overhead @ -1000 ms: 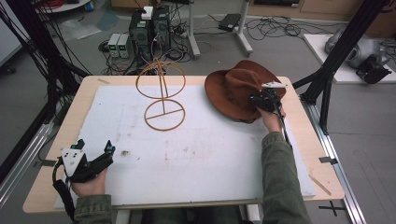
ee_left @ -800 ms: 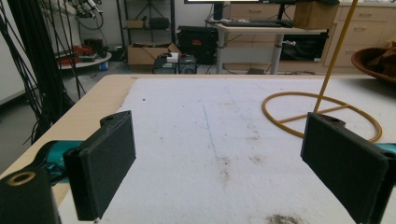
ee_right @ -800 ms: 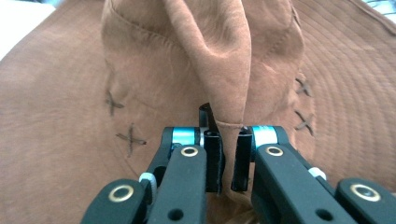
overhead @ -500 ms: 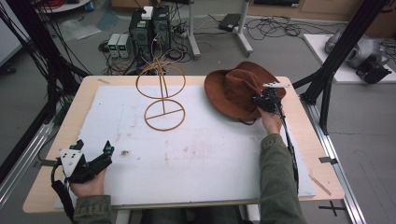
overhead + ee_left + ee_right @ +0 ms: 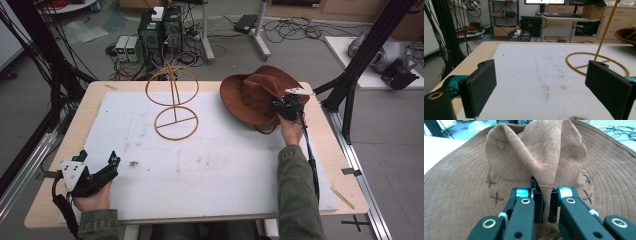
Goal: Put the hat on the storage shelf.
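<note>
I hold two claws. My right claw (image 5: 545, 206) is clenched on a fold of the crown of the one brown hat (image 5: 541, 157); its jaws have just finished closing, and in the right gripper view the pinched suede rises straight up from between the two black pads, with the brim spreading out to either side and behind. From above, the right claw (image 5: 284, 106) sits on the near right part of the hat (image 5: 250, 95), which lies at the far right of the white mat (image 5: 210, 165), its brim resting on the mat.

My left claw (image 5: 97, 159) is released, its two jaws standing wide apart with nothing between them, low over the near left corner of the mat. In the left gripper view, looking along that claw (image 5: 541, 92), bare stained mat lies ahead, and ahead to the right is the ring base of the one wire hat stand (image 5: 596, 65), with its thin upright rod.

From above, the stand (image 5: 175, 107) shows two hoops, one flat on the mat and one raised, well to the left of my right claw and just beside the hat.
</note>
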Demonstrator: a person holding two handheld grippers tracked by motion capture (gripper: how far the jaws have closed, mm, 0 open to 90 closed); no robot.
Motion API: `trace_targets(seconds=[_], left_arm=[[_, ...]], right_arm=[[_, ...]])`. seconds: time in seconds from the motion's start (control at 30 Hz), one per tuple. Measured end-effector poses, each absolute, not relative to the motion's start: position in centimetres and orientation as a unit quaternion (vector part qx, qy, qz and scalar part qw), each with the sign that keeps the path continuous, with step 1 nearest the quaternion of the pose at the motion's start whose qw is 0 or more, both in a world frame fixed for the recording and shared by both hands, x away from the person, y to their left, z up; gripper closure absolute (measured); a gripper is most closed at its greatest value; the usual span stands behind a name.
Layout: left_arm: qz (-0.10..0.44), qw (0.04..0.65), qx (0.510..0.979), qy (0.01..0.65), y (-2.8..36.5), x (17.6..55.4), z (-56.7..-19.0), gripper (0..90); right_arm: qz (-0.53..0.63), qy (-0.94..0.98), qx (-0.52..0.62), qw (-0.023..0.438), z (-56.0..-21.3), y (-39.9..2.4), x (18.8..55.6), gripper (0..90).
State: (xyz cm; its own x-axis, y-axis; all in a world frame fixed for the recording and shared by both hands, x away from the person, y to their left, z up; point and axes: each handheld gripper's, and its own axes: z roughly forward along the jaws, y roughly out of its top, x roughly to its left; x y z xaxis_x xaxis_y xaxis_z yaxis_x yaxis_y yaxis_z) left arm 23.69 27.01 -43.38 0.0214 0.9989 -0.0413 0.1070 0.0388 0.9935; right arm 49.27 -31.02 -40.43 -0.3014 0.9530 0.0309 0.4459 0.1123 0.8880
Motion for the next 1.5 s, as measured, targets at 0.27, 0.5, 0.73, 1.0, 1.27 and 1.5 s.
trace_targets(seconds=[0.27, 0.5, 0.73, 1.0, 1.27, 1.5], left_arm=[[0.458, 0.488, 0.518, 0.532, 27.1, 23.6, -43.4, 10.5], [0.457, 0.489, 0.517, 0.534, 27.2, 23.6, -43.4, 10.5], [0.456, 0.488, 0.516, 0.536, 27.3, 23.6, -43.4, 10.5], [0.455, 0.49, 0.516, 0.536, 27.3, 23.8, -43.5, 10.5], [0.451, 0.495, 0.516, 0.534, 27.0, 24.1, -43.5, 10.5], [0.446, 0.5, 0.516, 0.534, 26.8, 24.3, -43.5, 10.5]], right_arm=[[0.468, 0.656, 0.501, 0.317, -38.6, -30.8, 48.1, 88.0], [0.504, 0.628, 0.481, 0.347, -37.1, -30.7, 46.8, 87.9], [0.551, 0.583, 0.45, 0.393, -35.3, -29.9, 45.3, 87.9], [0.61, 0.535, 0.415, 0.412, -33.5, -29.6, 43.7, 87.8], [0.626, 0.528, 0.395, 0.416, -31.8, -28.7, 42.8, 87.7], [0.638, 0.534, 0.371, 0.411, -29.9, -26.3, 42.5, 87.7]])
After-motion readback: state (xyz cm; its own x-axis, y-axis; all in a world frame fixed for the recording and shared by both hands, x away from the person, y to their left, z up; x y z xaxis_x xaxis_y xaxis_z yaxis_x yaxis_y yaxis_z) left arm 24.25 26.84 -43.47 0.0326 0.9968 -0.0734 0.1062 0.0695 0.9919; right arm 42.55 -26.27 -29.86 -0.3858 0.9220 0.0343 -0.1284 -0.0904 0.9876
